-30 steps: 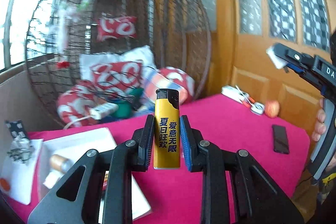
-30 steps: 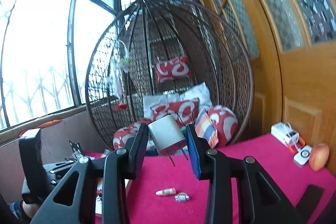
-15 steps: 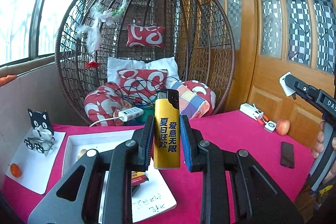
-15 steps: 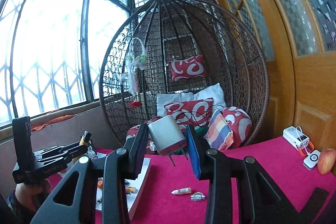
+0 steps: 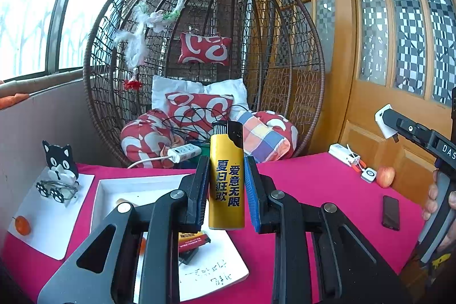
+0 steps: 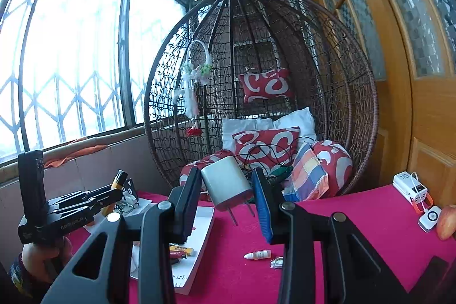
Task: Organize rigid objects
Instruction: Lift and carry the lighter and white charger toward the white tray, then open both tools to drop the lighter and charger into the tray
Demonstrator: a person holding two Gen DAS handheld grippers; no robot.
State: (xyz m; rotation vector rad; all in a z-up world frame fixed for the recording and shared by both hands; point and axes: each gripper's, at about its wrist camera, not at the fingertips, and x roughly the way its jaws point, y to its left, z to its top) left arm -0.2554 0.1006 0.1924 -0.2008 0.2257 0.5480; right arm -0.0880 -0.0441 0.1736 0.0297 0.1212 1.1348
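Left gripper point(image 5: 226, 184) clenched on an upright yellow plastic lighter with blue lettering point(image 5: 226, 178), held in the air above the near right part of the shallow white rectangular tray point(image 5: 114, 185). Right gripper point(image 6: 225, 197) clamped on a white plug-in charger block point(image 6: 226, 184), tilted, prongs pointing down toward the table, over the gap right of the tray's right rim.

Edges and clearance: tray rim is raised; inside it a red-and-yellow small box point(image 5: 192, 240) and a dark item beside it, rest hidden behind the fingers. Open pink cloth right of the tray, with only a small white dropper bottle point(image 6: 258, 255) and a little charm point(image 6: 276, 261) lying there. A flat white mat point(image 5: 51, 221) left of the tray carries a cat-shaped black-and-white holder point(image 5: 58, 161), spectacles point(image 5: 57, 190) and a small orange fruit point(image 5: 22, 225).

Surface: table under pink cloth point(image 5: 327, 190). Far right edge: white power bank point(image 6: 410, 187), round white device point(image 6: 430, 217), red apple point(image 5: 385, 176), black phone point(image 5: 390, 208).

Room: brown wicker hanging egg chair point(image 6: 356, 104) with red-and-white cushions behind the table, barred window left, wooden door with patterned glass right.
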